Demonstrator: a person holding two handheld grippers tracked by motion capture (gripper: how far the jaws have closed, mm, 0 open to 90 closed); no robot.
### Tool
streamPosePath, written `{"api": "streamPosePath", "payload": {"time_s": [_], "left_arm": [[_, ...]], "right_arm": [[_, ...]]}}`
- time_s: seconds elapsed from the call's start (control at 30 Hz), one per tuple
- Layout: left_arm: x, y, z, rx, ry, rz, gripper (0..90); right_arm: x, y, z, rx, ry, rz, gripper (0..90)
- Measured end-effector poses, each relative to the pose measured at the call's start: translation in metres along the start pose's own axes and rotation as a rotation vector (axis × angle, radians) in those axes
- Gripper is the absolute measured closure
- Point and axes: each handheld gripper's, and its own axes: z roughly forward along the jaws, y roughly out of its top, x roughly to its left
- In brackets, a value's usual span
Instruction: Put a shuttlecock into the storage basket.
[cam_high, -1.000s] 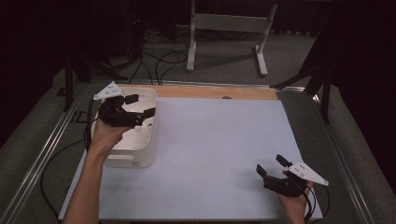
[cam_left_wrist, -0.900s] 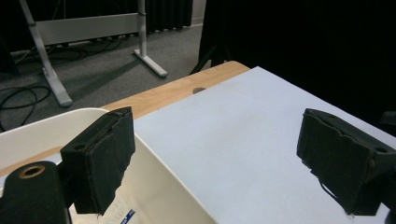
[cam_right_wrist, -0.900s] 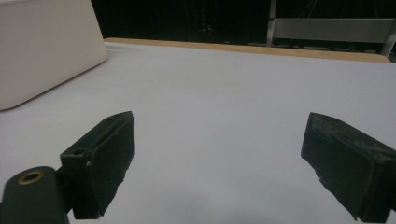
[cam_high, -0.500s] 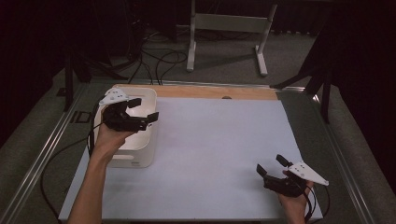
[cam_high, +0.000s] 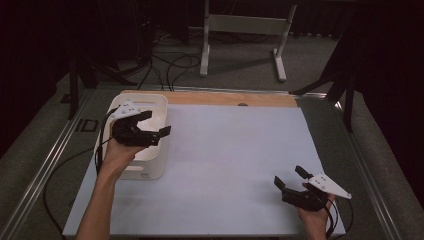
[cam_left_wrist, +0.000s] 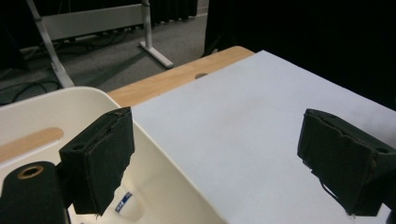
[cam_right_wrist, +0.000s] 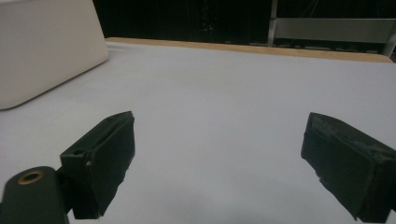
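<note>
The white plastic bin (cam_high: 142, 131) sits at the left of the desk (cam_high: 235, 165), near its far edge, where a strip of bare wood (cam_high: 235, 98) runs along the pale sheet. It looks like a stiff, thin-walled tub with rounded corners and a slot handle cut into its end wall, and my guess is that it is light and fairly slick, so it would slide on the sheet if nudged rather than tip. The best place to take hold, I would say, is the rim of a side wall, one jaw inside and one outside, or the slot handle; the smooth wall lower down offers nothing to bite on. The left tool (cam_high: 156, 125) hangs above the bin's near right part, its jaws wide apart with nothing between them. In the left gripper view one jaw stands over the inside of the bin (cam_left_wrist: 70, 116) and the other out over the desk sheet (cam_left_wrist: 243, 121), so the right-hand wall lies roughly between them, though I cannot tell whether anything touches. The inside shows a small label on the floor. The right tool (cam_high: 289, 177) is well apart from the bin, low at the near right of the desk, jaws likewise spread and empty, with the bin (cam_right_wrist: 46, 46) off at its far left.
</note>
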Motion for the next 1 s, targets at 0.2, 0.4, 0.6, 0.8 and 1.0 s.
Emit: {"api": "streamPosePath", "payload": {"time_s": [0.2,0.4,0.6,0.8,1.0], "left_arm": [[-0.004,-0.005,-0.005,-0.012,-0.001,0.005,12.2],[-0.013,-0.011,-0.009,-0.027,-0.011,0.016,12.3],[-0.019,-0.019,-0.013,-0.035,-0.022,0.029,12.4],[-0.023,-0.031,-0.018,-0.051,-0.033,0.027,12.5],[-0.028,-0.045,-0.021,-0.07,-0.023,0.029,12.6]], "right_arm": [[0.0,0.0,0.0,-0.001,-0.001,-0.002,9.9],[0.0,0.0,0.0,0.001,0.001,0.001,9.9],[0.0,0.0,0.0,0.001,0.0,0.001,9.9],[0.0,0.0,0.0,0.0,-0.001,-0.003,9.9],[0.0,0.0,-0.001,0.0,0.0,0.0,9.9]]}}
